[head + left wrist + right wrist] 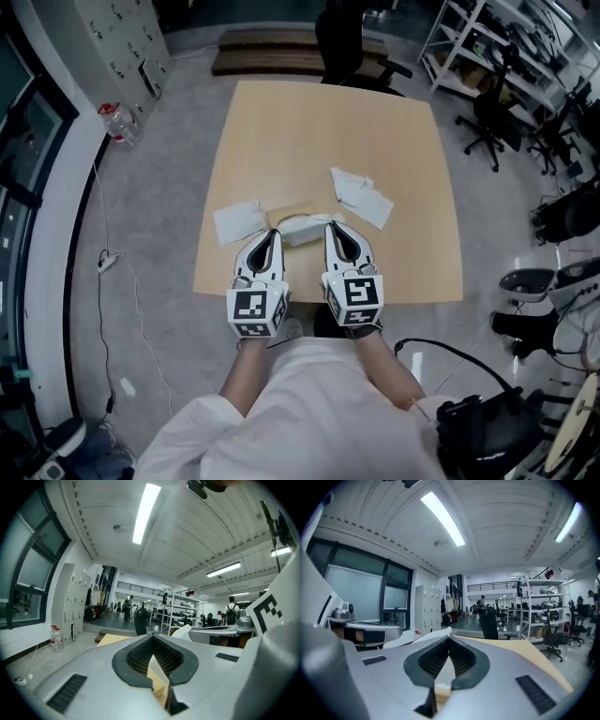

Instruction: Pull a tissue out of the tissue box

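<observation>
The tan tissue box (292,212) lies near the front of the wooden table (328,131), with a white tissue (302,231) at its opening. Loose tissues lie to its left (237,222) and to its right (362,197). My left gripper (273,234) (151,638) and right gripper (334,228) (449,641) are held side by side, raised above the table's front edge and pointing roughly level across the room. Each has its jaws shut with the dark pads meeting at the tip. I see nothing gripped in either; table and tissue show only through the slit below the pads.
A black office chair (342,42) stands at the table's far side. A water bottle (120,122) sits on the floor at the left beside lockers. More chairs (487,122) and shelving stand at the right. Cables trail on the floor at the left.
</observation>
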The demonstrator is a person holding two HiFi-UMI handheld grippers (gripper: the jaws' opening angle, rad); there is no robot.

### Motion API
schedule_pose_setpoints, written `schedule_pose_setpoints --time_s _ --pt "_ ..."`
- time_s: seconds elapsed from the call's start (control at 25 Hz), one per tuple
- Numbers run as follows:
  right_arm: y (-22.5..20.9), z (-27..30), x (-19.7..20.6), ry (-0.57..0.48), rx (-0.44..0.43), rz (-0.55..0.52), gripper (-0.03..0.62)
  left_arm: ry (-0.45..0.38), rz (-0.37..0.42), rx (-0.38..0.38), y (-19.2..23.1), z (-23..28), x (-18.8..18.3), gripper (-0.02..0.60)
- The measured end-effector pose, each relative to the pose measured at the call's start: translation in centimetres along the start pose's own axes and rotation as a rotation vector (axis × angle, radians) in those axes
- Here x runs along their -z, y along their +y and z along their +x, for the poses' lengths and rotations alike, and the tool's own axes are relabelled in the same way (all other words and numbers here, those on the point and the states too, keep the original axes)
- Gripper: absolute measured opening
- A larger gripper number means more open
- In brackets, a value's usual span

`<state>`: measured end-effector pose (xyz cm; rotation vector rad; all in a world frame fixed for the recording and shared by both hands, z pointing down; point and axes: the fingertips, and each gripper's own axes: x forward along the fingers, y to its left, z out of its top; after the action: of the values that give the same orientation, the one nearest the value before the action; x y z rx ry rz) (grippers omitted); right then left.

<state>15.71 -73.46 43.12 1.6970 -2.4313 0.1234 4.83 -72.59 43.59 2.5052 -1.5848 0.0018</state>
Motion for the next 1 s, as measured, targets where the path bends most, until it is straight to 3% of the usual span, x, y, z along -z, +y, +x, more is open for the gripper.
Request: schedule_pose_setpoints --time_s 0.24,0.44,0.64,0.88,1.0 --pt "-1.6 -1.5 -2.9 -0.065 0.017 -0.05 0.005 -0.053 0.02 0.007 -1.6 1.0 -1.8 0.0" --pt "-3.2 -2.1 -3.6 -0.076 0.021 -0.049 0.005 -0.046 0.07 0.01 -3.6 1.7 -2.2 0.0" --pt "-6.1 -2.4 -3.8 -0.075 0.043 -0.034 0.005 -0.025 0.062 0.024 -6.0 2.3 -1.6 0.0" --pt "-8.2 -3.0 -4.8 -0.099 0.065 -0.029 0.005 -0.046 0.069 0.012 -6.8 2.7 -2.6 0.0" --pt "-8.7 -3.3 -4.2 -0.089 0.063 -0.021 0.005 -0.071 0.045 0.044 -7.7 2.6 -2.5 0.0"
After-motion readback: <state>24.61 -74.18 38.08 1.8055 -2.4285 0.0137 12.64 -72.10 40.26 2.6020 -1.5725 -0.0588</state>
